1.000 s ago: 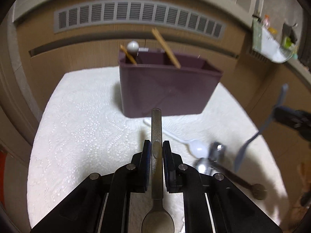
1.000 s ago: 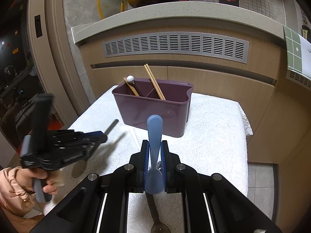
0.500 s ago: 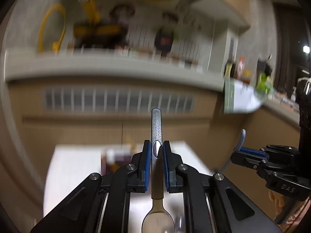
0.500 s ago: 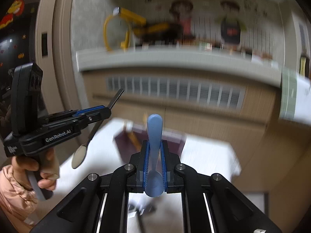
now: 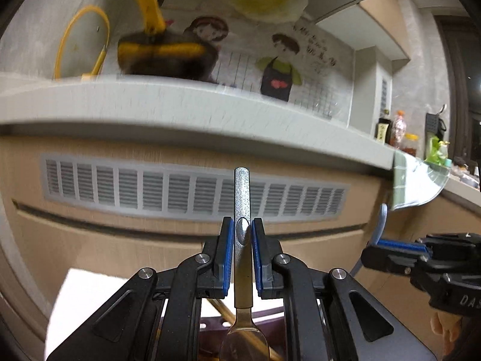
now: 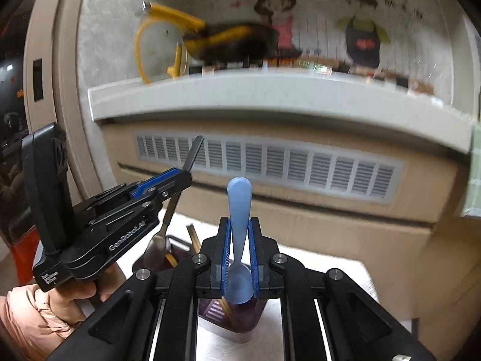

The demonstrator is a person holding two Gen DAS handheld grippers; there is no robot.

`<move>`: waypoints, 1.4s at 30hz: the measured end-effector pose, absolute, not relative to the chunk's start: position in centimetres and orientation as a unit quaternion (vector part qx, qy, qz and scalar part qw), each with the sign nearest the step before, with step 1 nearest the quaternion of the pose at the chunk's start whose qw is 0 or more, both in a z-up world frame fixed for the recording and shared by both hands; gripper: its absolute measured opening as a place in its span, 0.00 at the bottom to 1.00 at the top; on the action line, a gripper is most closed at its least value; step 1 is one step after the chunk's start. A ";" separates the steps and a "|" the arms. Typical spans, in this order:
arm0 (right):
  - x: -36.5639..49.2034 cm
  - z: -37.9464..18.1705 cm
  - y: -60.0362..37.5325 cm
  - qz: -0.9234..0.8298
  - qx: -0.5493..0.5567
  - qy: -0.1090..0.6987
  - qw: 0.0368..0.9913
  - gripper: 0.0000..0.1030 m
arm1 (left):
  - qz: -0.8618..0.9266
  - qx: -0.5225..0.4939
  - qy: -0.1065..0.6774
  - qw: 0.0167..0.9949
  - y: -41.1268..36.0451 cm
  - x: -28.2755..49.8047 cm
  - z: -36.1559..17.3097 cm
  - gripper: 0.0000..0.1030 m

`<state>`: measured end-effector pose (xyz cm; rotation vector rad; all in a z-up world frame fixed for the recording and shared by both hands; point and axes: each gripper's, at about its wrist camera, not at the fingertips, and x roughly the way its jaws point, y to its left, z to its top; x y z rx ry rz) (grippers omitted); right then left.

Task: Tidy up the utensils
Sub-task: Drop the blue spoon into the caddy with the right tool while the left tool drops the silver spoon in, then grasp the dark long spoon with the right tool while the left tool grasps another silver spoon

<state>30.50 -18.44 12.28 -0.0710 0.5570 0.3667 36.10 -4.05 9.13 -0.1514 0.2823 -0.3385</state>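
Left gripper [image 5: 243, 234] clenched on metal spoon [image 5: 243, 258], handle up, bowl hanging below pads. Right gripper [image 6: 239, 246] clenched on blue plastic spoon [image 6: 239, 219], handle up, bowl down between pads. Both held in air above purple utensil box [image 6: 240, 316], which stands on white tablecloth [image 6: 324, 267]. Wooden chopsticks [image 6: 194, 237] lean inside box. Hand [image 6: 75, 291] in pink sleeve grips left tool. Behind: beige counter front with grey vent grille [image 5: 135, 189].

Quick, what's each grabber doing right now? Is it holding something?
Left gripper: closed on the metal spoon, handle up.
Right gripper: closed on the blue spoon, handle up.
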 end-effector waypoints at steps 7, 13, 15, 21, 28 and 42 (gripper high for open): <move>32.0 7.9 -18.1 0.196 -0.025 0.337 0.921 0.28 | -0.180 -0.099 0.198 0.958 -3.4 37.3 4.2 0.18; 30.6 6.8 -19.0 0.184 -0.029 0.354 0.917 0.35 | -0.166 -0.122 0.217 0.954 -1.2 35.5 4.8 0.39; 29.5 6.6 -19.3 0.179 -0.036 0.354 0.917 0.48 | -0.161 -0.122 0.230 0.952 -0.7 34.5 5.1 0.47; 25.1 4.5 -20.2 0.167 -0.058 0.376 0.910 0.65 | -0.178 -0.098 0.297 0.933 -0.1 30.1 3.5 0.56; 20.9 1.2 -19.6 0.145 -0.103 0.405 0.897 0.87 | -0.175 -0.057 0.370 0.911 -0.3 25.3 -1.0 0.62; 14.9 -2.0 -21.4 0.079 -0.140 0.424 0.891 0.99 | -0.301 0.065 0.475 0.824 -6.9 20.2 -6.7 0.44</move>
